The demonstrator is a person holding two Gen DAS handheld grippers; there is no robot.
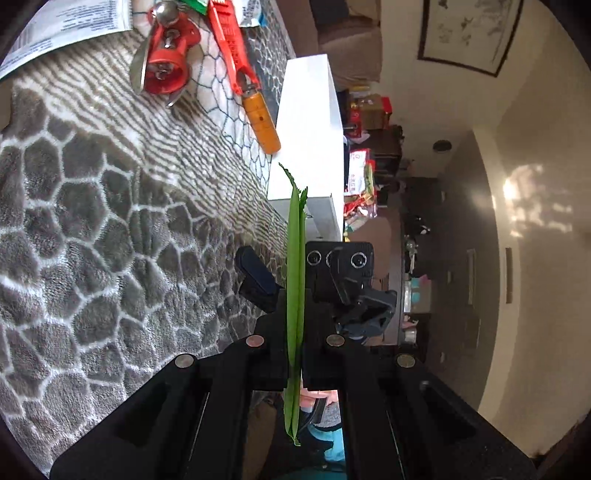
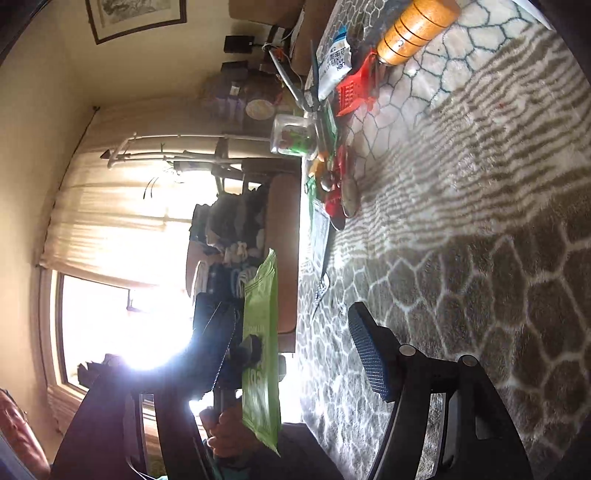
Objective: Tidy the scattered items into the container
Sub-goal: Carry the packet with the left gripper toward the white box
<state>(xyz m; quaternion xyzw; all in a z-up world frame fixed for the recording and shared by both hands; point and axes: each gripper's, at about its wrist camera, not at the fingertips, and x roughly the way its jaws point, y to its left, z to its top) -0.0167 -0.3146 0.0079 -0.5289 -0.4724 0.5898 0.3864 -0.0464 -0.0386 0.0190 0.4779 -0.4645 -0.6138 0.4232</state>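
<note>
The left gripper (image 1: pixel 295 291) is clamped on a flat green packet (image 1: pixel 295 295), seen edge-on from its own camera, so nothing printed on it can be read there. From the right wrist view the same packet (image 2: pixel 260 354) shows its broad face, held up off the patterned rug (image 2: pixel 480 221); there is pale lettering on it, but glare from the window (image 2: pixel 110 325) washes it out and I cannot make out a word. The left gripper sits half lost in that glare.

The right gripper (image 2: pixel 295 350) stands wide open and holds nothing; only one textured finger (image 2: pixel 369 354) is clear, the other is a dark shape against the light.

On the rug, a white box (image 1: pixel 310 129) stands just beyond the packet's tip, its inside not visible. Beside it lies an orange wooden handle (image 1: pixel 262 125) joined to a red tool (image 1: pixel 231 44) with small white print too blurred to read. Near that is a red round gadget (image 1: pixel 166 62) with a metal spoon (image 1: pixel 142 62) against it. A white printed packet (image 1: pixel 62 29) is cut off at the top left edge, its text too small to read.

In the right view a blue-and-white wrapper (image 2: pixel 334 59) shows dark characters I cannot decipher, and a clear jar (image 2: pixel 291 134) lies on its side at the rug's edge
</note>
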